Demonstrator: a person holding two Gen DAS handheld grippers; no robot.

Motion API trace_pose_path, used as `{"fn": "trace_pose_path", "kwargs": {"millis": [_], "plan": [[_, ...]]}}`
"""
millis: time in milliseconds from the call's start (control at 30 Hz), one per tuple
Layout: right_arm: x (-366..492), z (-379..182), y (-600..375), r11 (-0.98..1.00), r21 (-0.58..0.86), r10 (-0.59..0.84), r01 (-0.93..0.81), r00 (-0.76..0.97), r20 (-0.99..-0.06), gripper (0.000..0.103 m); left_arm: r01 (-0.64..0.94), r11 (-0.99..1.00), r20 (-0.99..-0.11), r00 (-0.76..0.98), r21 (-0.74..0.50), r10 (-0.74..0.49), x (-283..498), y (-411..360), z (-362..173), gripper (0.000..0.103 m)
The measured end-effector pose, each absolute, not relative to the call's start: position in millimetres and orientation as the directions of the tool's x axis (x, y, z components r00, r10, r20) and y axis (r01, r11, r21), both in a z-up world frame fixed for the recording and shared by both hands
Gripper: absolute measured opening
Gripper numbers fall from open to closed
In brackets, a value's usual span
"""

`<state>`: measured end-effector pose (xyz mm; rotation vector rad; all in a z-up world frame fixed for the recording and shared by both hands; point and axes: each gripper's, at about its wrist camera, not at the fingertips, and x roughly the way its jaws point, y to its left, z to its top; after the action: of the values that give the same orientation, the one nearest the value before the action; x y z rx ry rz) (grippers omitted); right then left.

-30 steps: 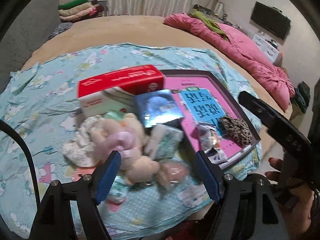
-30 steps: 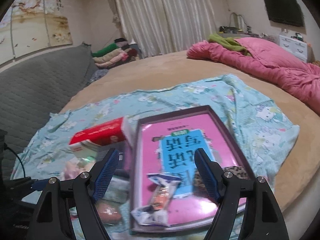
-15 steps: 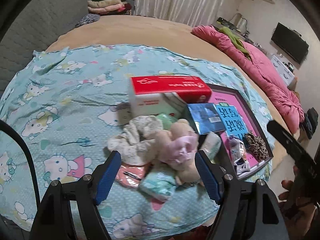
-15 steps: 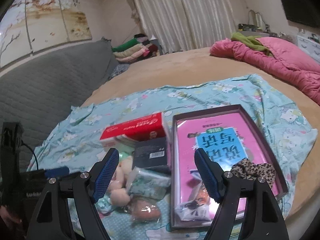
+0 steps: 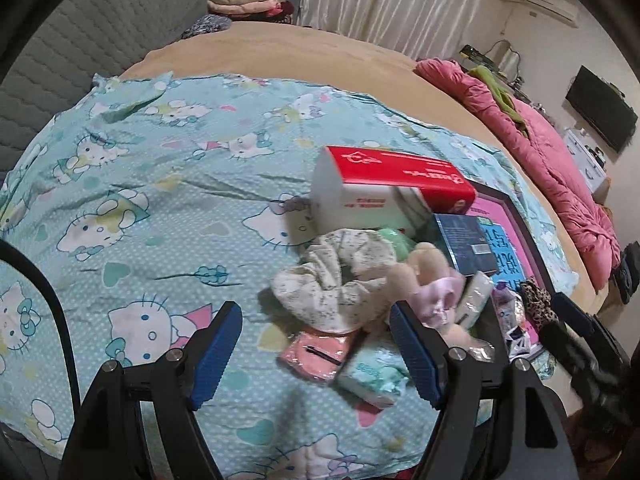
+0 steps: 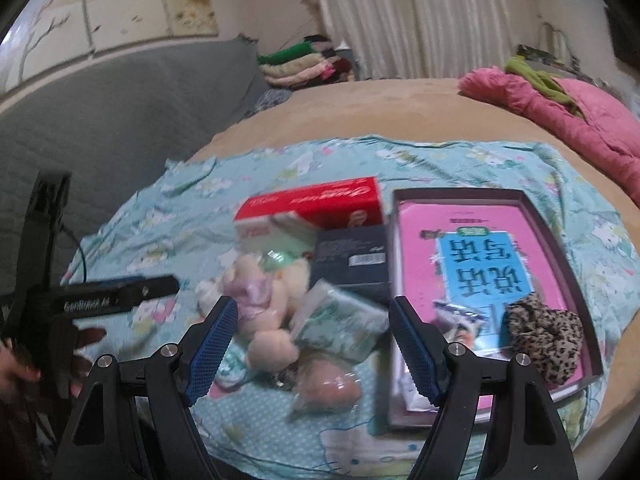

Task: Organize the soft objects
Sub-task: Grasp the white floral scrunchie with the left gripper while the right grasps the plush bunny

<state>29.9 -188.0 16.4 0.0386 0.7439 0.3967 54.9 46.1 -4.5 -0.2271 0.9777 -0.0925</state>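
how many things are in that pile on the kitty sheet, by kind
scrunchies: 2, white floral and leopard
plush toy: 1
boxes: 2, red-and-white, dark
tissue packs: 2
pink tray: 1
total: 8, small wrapped packets left out

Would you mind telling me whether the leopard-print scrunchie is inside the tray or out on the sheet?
Inside. The leopard-print scrunchie rests on the pink book within the dark-rimmed tray, at its near right corner.
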Motion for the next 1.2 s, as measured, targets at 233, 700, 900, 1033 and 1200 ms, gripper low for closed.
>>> {"fn": "trace_pose_path", "kwargs": {"millis": [233, 700, 900, 1033, 1200], "plan": [[31, 8, -144, 0.895, 0.039, 0.356, -0.445, 0.658, -0.664, 0.079, -0.048, 0.964, -0.813, 0.549, -0.263, -0.194, 60, 62, -19, 0.076], [43, -29, -89, 0.826, -0.213, 0.253, -0.522, 0.680, -0.688, 0.079, -0.084, 0.939, -0.817, 0.522, -0.333, -0.244, 88, 81, -56, 0.076], [55, -46, -79, 0.814, -0.270, 0.199, -0.514, 0.684, -0.702, 0.079, -0.075, 0.924, -0.813, 0.507, -0.374, -0.287, 103, 80, -69, 0.076], [61, -51, -74, 0.801, -0.334, 0.158, -0.497, 0.713, -0.683, 0.079, -0.053, 0.924, -0.810, 0.503, -0.379, -0.303, 107, 76, -73, 0.076], [67, -62, -67, 0.768, -0.379, 0.139, -0.516, 0.713, -0.688, 0.067, -0.025, 0.926, -0.810, 0.494, -0.376, -0.315, 111, 70, -77, 0.075]]}}
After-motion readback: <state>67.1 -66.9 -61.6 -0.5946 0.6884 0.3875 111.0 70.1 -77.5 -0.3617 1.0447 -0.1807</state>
